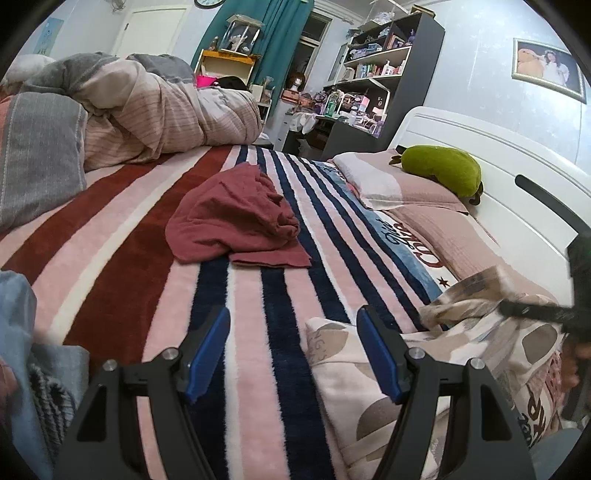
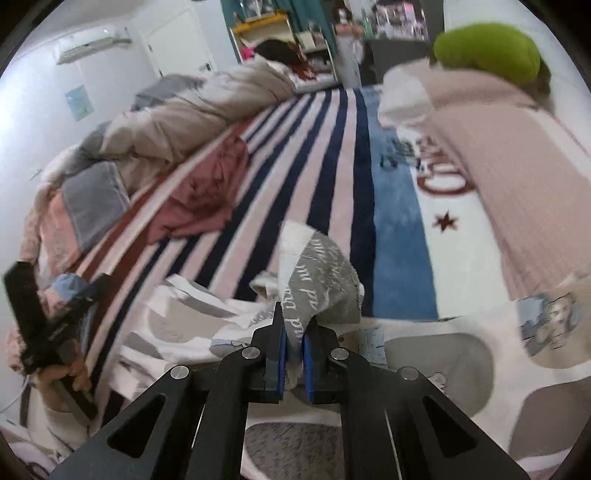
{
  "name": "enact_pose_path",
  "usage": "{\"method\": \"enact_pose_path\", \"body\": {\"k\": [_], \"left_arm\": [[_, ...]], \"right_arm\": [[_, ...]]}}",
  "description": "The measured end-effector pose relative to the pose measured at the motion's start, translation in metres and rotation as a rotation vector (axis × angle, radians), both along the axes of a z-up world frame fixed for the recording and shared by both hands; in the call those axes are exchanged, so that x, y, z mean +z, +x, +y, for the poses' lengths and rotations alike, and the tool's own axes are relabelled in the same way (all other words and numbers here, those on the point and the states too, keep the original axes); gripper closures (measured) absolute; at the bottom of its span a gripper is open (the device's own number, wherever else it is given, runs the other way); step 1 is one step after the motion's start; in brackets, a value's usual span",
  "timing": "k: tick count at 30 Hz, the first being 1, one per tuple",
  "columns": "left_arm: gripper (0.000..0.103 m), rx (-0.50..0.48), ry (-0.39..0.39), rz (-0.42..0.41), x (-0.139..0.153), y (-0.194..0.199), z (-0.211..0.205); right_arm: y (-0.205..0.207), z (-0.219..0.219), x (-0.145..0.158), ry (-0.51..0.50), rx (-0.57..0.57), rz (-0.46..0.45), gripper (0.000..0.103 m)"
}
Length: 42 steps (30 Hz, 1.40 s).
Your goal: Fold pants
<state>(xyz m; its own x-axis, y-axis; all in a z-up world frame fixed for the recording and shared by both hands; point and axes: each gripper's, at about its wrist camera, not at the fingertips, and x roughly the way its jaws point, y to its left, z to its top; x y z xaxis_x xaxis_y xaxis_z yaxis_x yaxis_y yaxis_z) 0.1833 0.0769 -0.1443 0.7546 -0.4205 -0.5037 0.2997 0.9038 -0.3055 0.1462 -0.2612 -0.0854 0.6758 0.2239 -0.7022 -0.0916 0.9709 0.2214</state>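
Right gripper (image 2: 293,343) pinches the patterned pants (image 2: 317,291); left gripper (image 1: 293,354) gapes empty; pants' axis unclear.

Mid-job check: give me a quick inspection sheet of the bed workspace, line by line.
Surface: striped blanket covering the bed.
Job's things: patterned pants spread at the near edge, one corner lifted.
Clutter: crumpled red garment, green plush on a pillow, bunched duvet.
Grippers: left tongs open, above the blanket, holding nothing; right tongs shut on the pants' corner.
Cables: nothing seen.
Surroundings: loaded shelf unit, teal curtain, framed picture.
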Motion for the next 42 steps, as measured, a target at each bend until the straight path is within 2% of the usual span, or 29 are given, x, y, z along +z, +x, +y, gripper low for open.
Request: {"method": "enact_pose_path", "body": {"k": [2,4,11,12,14,16,17,18,20,23,25,26,27,30,32,35,37,39,41,42], "left_arm": [[0.036,0.0,0.007,0.001,0.0,0.0,-0.002],[0.036,-0.002,0.012,-0.002,0.0,0.0,-0.003],[0.036,-0.008,0.031,-0.005,0.0,-0.002,-0.007],[0.036,-0.009,0.032,-0.003,-0.001,-0.002,-0.007],[0.036,-0.007,0.036,0.002,-0.002,-0.001,-0.007],[0.036,-0.006,0.039,0.004,-0.002,0.0,-0.008],[0.036,-0.005,0.04,0.005,-0.002,0.0,-0.008],[0.036,-0.005,0.041,0.006,-0.002,0.001,-0.008],[0.036,-0.005,0.041,0.007,-0.003,0.001,-0.008],[0.036,-0.002,0.041,0.012,-0.004,0.002,-0.008],[0.036,0.0,0.038,0.01,-0.004,0.002,-0.006],[0.036,0.0,0.035,0.007,-0.003,0.002,-0.006],[0.036,0.0,0.034,0.005,-0.003,0.002,-0.006],[0.036,0.0,0.035,0.008,-0.005,0.002,-0.006],[0.036,-0.002,0.037,0.009,-0.005,0.003,-0.006],[0.036,-0.002,0.037,0.009,-0.004,0.002,-0.006],[0.036,-0.002,0.036,0.007,-0.004,0.002,-0.006],[0.036,-0.002,0.035,0.003,-0.003,0.002,-0.007],[0.036,-0.001,0.038,0.005,-0.003,0.002,-0.006],[0.036,0.0,0.039,0.006,-0.003,0.003,-0.006]], "right_arm": [[-0.009,0.0,0.012,-0.008,-0.002,-0.018,0.102],[-0.02,-0.003,0.016,-0.021,-0.013,0.009,0.102],[-0.047,-0.024,-0.036,-0.013,-0.052,0.328,0.101],[-0.047,-0.024,-0.044,-0.037,-0.026,0.382,0.098],[-0.047,-0.019,-0.049,-0.108,0.012,0.418,0.097],[-0.045,-0.016,-0.041,-0.141,0.029,0.378,0.08],[-0.044,-0.017,-0.033,-0.143,0.023,0.343,0.052],[-0.041,-0.016,-0.023,-0.154,0.01,0.286,0.036],[-0.035,-0.01,-0.01,-0.212,0.028,0.204,0.038],[-0.018,-0.002,-0.017,-0.324,0.057,0.192,0.042],[-0.01,-0.007,-0.028,-0.294,0.035,0.216,0.076],[-0.009,-0.013,-0.03,-0.253,0.039,0.231,0.103],[-0.009,-0.018,-0.031,-0.191,0.044,0.239,0.102],[-0.022,-0.025,-0.02,-0.213,-0.011,0.184,0.103],[-0.032,-0.038,-0.013,-0.185,-0.062,0.182,0.103],[-0.046,-0.059,-0.017,-0.16,-0.129,0.234,0.103],[-0.053,-0.072,-0.033,-0.158,-0.167,0.294,0.103],[-0.055,-0.082,-0.045,-0.114,-0.179,0.342,0.1],[-0.055,-0.079,-0.035,-0.088,-0.156,0.282,0.1],[-0.053,-0.072,-0.026,-0.097,-0.133,0.241,0.092]]}}
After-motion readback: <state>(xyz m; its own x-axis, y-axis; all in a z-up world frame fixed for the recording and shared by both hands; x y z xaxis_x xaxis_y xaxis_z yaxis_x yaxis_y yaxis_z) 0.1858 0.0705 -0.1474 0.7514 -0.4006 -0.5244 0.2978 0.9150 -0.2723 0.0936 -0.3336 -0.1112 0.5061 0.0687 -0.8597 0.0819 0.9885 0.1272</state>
